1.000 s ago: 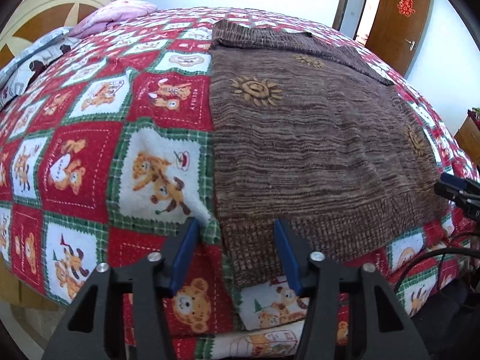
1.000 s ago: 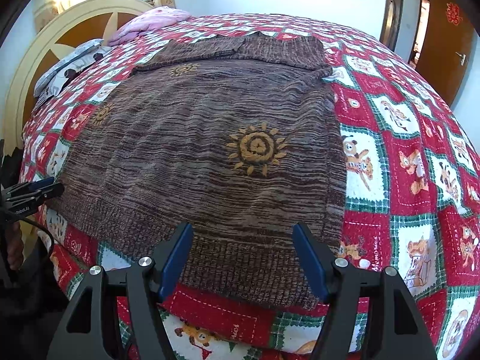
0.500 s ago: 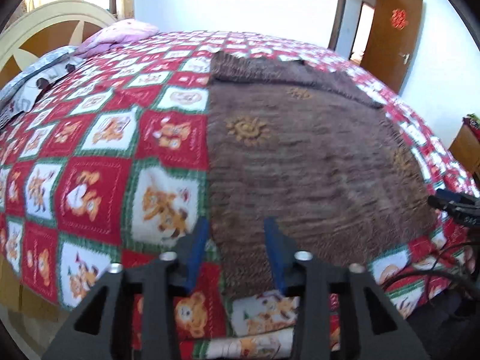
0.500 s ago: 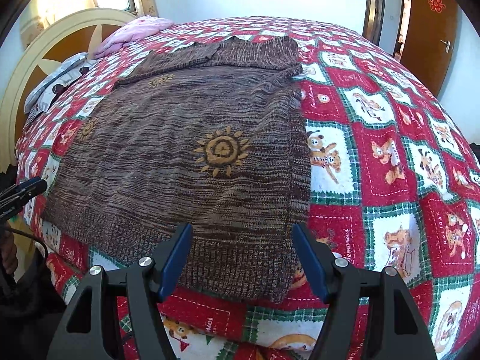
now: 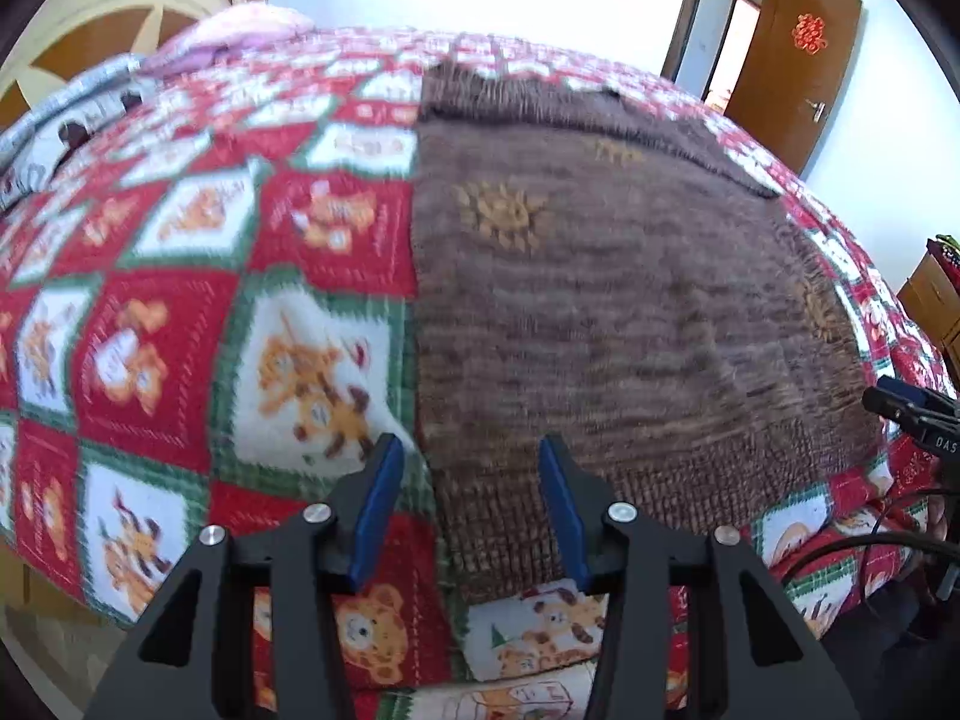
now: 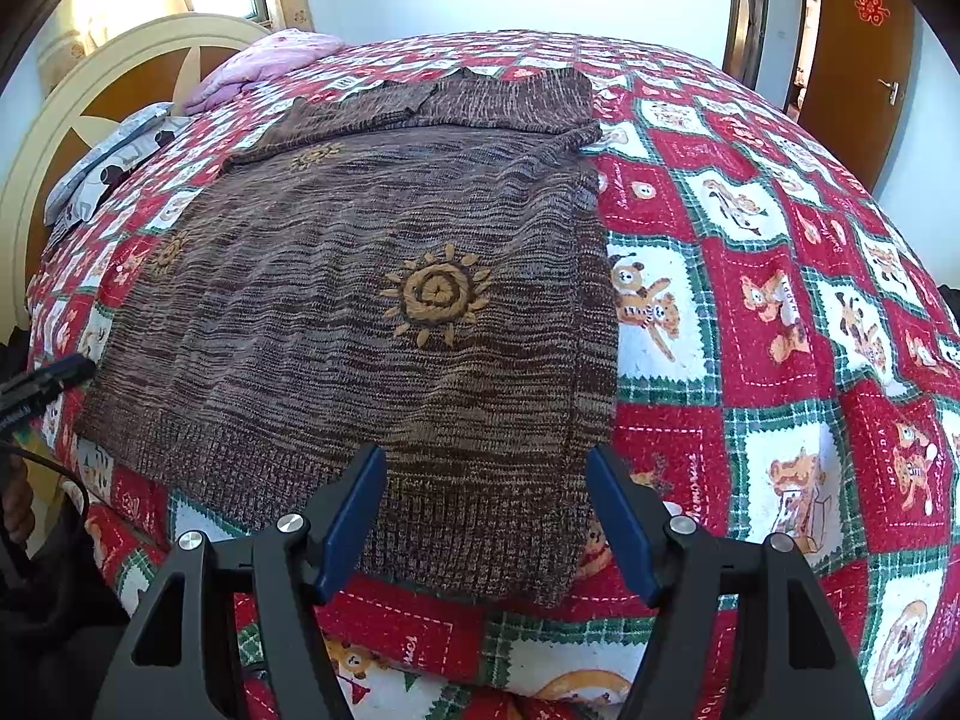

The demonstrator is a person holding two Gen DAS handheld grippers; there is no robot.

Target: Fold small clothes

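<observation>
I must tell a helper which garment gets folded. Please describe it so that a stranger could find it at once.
Start at the bed with the red, green and white bear quilt. On it, near the foot edge, lies a brown knitted sweater, spread flat. Unlike the pink pillow by the headboard, it is striped brown with orange suns stitched on it.

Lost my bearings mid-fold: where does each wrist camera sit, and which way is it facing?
Left wrist: on the left tool, over the near bed edge, angled down at the sweater's lower left corner; both fingers show, open.
Right wrist: on the right tool, facing the same way at the lower right corner of the sweater; both fingers show, open.
Shared: sweater, patchwork quilt, headboard, door; each glimpses the other tool at its edge.
</observation>
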